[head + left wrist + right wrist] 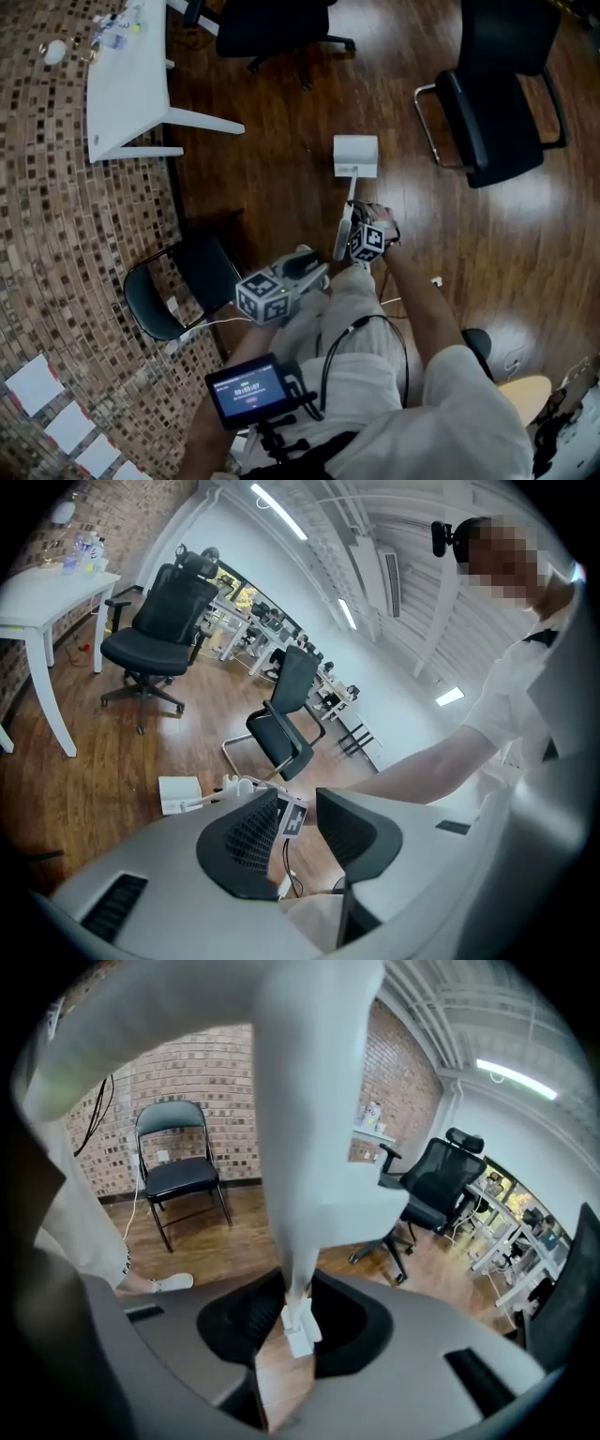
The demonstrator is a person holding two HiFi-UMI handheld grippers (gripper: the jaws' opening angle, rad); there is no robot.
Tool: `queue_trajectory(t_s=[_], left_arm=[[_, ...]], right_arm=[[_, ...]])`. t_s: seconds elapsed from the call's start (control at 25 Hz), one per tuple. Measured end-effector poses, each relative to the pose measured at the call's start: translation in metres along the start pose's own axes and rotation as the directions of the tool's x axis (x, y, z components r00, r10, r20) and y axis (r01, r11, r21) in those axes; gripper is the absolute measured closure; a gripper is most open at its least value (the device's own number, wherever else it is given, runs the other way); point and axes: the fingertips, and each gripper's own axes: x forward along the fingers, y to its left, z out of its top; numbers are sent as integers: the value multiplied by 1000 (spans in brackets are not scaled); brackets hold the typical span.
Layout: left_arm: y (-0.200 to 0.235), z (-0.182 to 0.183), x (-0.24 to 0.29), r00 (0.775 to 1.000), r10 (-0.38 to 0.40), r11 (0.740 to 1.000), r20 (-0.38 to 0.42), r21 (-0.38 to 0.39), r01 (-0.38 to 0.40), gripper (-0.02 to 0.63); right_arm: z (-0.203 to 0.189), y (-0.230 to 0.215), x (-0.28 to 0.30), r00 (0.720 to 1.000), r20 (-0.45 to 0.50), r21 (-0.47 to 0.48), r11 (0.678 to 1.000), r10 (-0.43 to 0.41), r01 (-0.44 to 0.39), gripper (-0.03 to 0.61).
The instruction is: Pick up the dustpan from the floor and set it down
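White dustpan [356, 155] rests on (or just above) the wooden floor [281, 187] at twelve o'clock from the right tool [352, 230], which clamps its handle [349, 202]; left tool [314, 267] gapes empty. Release seemingly remains.

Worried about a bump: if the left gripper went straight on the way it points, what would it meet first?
Likely the marker cube on the right gripper, seen between the left gripper's open jaws; beyond it, floor. Depth is unclear.
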Motion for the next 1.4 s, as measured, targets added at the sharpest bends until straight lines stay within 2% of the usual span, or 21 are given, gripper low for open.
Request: queue_trajectory(t_s=[0.16,0.36,0.52,0.68,0.84,1.12,1.4], left_arm=[[4,5,-12,1000,28,1000,13,1,-28,485],[3,12,-22,999,43,999,33,-1,-43,485],[-1,15,-37,998,43,999,40,15,-43,485],[-7,27,-45,997,38,998,70,39,-40,485],[-21,36,-59,996,10,998,94,66,-17,485],[-19,48,-66,988,-14,996,153,90,0,485],[-26,72,-91,972,-55,991,228,131,25,485]], right_arm=[[6,-6,0,1000,4,40,999,-18,18,468],[15,-36,-21,999,0,162,985,-52,51,472],[10,-55,-30,995,10,339,936,-101,91,472],[16,-86,-56,985,43,442,887,-167,131,471],[25,-97,-95,979,53,483,863,-199,149,472],[39,-112,-151,959,80,493,847,-272,199,472],[78,-131,-224,927,96,564,787,-363,250,472]])
